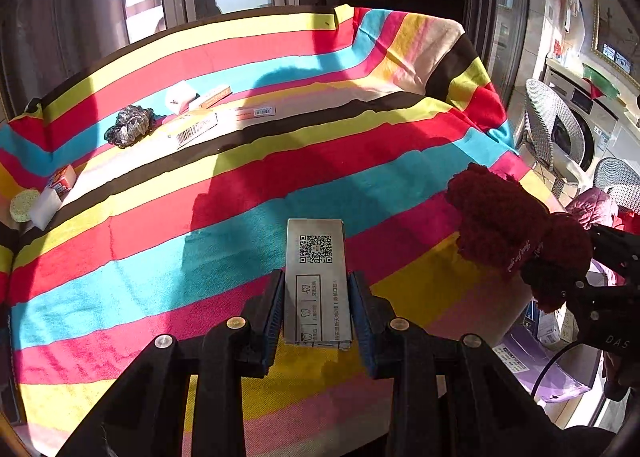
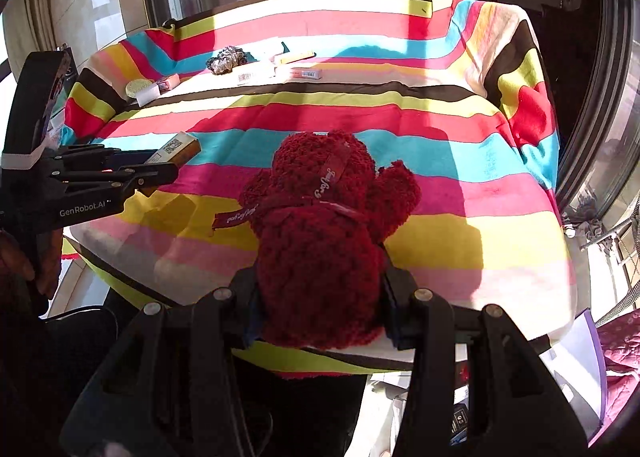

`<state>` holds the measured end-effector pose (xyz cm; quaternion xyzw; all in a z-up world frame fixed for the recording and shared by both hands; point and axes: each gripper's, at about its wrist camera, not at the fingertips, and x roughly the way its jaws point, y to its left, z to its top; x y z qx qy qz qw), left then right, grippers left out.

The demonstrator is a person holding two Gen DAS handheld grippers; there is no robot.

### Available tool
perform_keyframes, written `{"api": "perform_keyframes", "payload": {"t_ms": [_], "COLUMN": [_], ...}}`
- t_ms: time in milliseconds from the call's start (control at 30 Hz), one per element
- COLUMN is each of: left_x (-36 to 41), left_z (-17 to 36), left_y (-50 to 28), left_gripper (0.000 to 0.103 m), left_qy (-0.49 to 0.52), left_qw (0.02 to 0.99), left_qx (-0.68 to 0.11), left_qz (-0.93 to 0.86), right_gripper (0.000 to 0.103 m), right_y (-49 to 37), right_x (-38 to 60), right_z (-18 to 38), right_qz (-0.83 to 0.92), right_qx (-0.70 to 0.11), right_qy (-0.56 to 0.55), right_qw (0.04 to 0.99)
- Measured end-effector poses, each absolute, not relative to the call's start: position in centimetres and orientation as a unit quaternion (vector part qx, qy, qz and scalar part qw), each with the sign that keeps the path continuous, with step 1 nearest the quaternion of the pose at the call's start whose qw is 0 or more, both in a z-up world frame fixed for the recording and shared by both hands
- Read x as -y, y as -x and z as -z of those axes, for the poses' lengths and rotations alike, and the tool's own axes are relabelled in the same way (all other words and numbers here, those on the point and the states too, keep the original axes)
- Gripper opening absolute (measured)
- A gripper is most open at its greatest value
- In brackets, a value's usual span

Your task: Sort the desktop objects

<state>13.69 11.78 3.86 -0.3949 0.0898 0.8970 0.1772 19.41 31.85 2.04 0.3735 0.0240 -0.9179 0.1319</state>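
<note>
left gripper [image 1: 316,297] clamps QR-code box [image 1: 316,281] | right gripper [image 2: 320,297] squeezes red plush bear [image 2: 320,225] | risk: bear sags free, box pivots; sorted boxes [image 1: 208,117] at 11 o'clock

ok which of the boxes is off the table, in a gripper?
The grey box with the QR code, clamped between the left gripper fingers. The other boxes, like the barcode box, lie on the striped cloth at the far side.

box [image 1: 317,281] left of plush toy [image 1: 508,233], both above tablecloth [image 1: 160,249]
</note>
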Motion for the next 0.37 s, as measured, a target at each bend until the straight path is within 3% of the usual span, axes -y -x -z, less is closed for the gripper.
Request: {"api": "perform_keyframes", "payload": {"t_ms": [367], "left_x": [-22.0], "left_z": [-4.6], "left_y": [-15.4], "left_gripper": [0.033], "left_qy": [0.382], "left_qw": [0.28], "left_qx": [-0.189], "left_qz": [-0.86], "right_gripper": [0.05], "right_y": [-24.1], "right_x": [-39.5], "right_z": [-1.8], "right_qz": [0.926], "right_qx": [0.041], "right_qy": [-0.374], "right_qw": [0.025]}}
